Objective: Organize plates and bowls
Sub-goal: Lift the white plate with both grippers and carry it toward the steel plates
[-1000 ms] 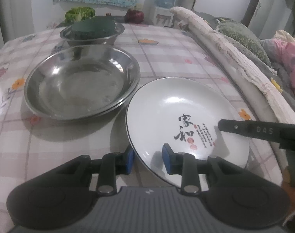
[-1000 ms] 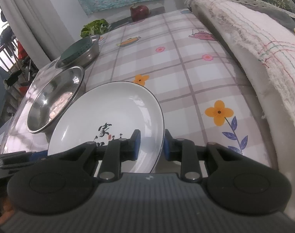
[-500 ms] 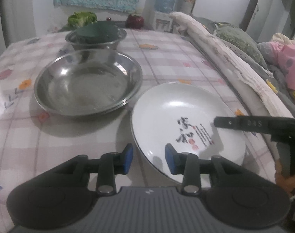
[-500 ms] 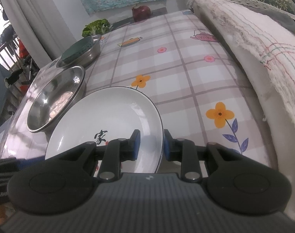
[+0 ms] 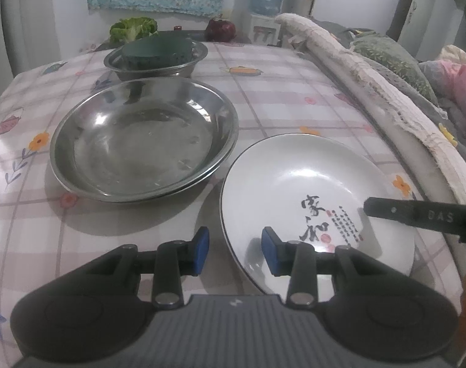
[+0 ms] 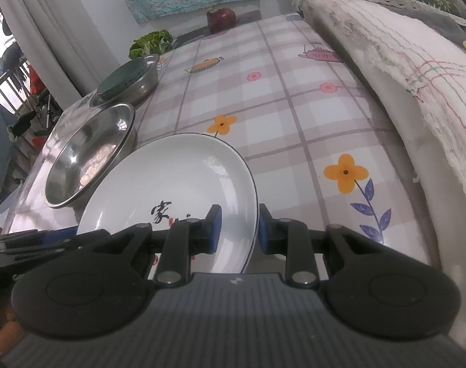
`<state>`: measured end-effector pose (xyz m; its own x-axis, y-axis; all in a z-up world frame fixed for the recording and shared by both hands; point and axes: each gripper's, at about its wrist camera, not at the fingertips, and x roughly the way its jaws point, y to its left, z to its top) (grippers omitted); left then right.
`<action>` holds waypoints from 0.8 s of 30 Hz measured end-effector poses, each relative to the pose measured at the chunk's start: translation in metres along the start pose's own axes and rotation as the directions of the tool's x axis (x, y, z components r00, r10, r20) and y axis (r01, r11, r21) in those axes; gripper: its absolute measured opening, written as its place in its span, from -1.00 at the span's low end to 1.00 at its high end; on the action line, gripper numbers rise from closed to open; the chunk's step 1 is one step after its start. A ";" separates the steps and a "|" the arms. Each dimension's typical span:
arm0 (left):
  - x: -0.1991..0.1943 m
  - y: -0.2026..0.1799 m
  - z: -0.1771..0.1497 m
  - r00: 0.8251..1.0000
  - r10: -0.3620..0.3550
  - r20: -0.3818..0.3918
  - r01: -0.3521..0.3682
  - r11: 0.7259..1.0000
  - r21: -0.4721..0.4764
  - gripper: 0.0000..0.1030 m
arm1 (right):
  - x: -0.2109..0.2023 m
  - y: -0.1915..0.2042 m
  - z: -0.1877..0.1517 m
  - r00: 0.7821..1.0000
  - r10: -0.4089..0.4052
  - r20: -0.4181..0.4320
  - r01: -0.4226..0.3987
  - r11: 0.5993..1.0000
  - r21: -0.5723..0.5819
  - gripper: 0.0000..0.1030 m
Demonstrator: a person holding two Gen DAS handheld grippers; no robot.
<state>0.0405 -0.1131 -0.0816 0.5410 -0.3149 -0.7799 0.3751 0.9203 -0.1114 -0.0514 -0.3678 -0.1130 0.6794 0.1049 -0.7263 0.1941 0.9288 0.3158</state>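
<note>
Steel plates (image 5: 141, 141) stacked at left, steel bowl (image 5: 156, 58) with green bowl (image 5: 158, 49) nested behind: looks sorted. Left gripper (image 5: 234, 253) released, jaws straddling white plate (image 5: 309, 190) rim without pinching. Right gripper (image 6: 237, 227) clenched on its opposite rim. Plate on tablecloth (image 6: 294, 116); stacking it remains

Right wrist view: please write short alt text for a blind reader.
The right hand-held gripper clamps the rim of a round white ceramic plate with black calligraphy on a checked floral tablecloth. A shiny steel basin sits at its left.
</note>
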 end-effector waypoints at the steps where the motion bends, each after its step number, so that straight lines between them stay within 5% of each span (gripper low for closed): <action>1: 0.001 0.000 0.000 1.000 0.003 -0.001 -0.003 1.000 0.000 -0.24 | -0.001 0.000 -0.001 1.000 0.000 0.000 0.000 1.000 0.002 -0.54; 24: -0.001 -0.009 0.003 1.000 0.026 0.015 -0.026 0.999 -0.027 -0.45 | -0.006 0.003 -0.007 1.000 -0.007 0.008 0.007 1.000 -0.001 -0.52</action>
<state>0.0388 -0.1216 -0.0785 0.5618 -0.2940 -0.7733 0.3408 0.9340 -0.1075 -0.0601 -0.3633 -0.1126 0.6834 0.0952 -0.7238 0.1983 0.9300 0.3096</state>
